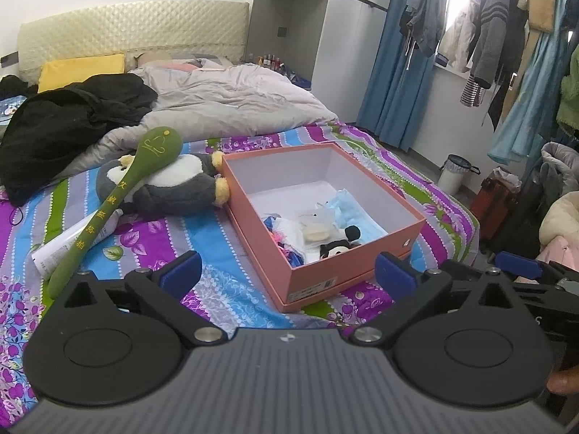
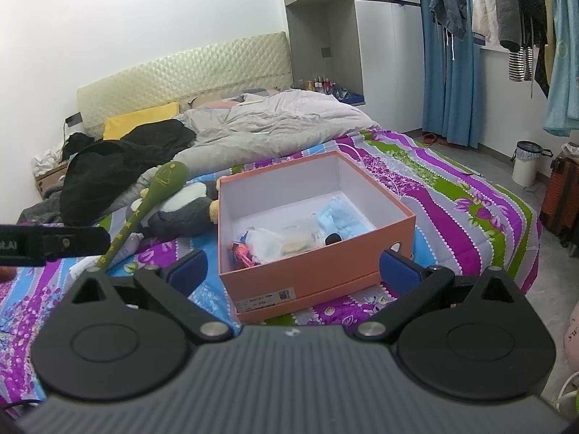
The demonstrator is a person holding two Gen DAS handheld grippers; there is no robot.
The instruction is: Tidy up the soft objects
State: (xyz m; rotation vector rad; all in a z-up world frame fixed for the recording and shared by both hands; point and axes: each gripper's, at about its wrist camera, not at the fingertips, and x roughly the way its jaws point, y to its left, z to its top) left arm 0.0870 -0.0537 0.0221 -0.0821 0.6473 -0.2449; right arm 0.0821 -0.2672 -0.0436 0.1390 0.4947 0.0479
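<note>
Both grippers, left (image 1: 287, 271) and right (image 2: 293, 269), hover spread wide before the box (image 2: 315, 278).

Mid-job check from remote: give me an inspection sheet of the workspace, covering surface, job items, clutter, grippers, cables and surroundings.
Surface: bed with striped floral purple, blue and green quilt, rumpled grey duvet behind.
Job's things: open salmon-pink cardboard box holding blue face masks, a small panda plush and mixed small items; grey-and-white penguin plush lying against the box's left side; long green padded mallet across the penguin.
Clutter: white tube under the mallet; black garment heap; yellow pillow.
Grippers: left gripper open, empty; right gripper open, empty.
Cables: nothing seen on the quilt.
Surroundings: blue curtains, hanging clothes, white bin.
</note>
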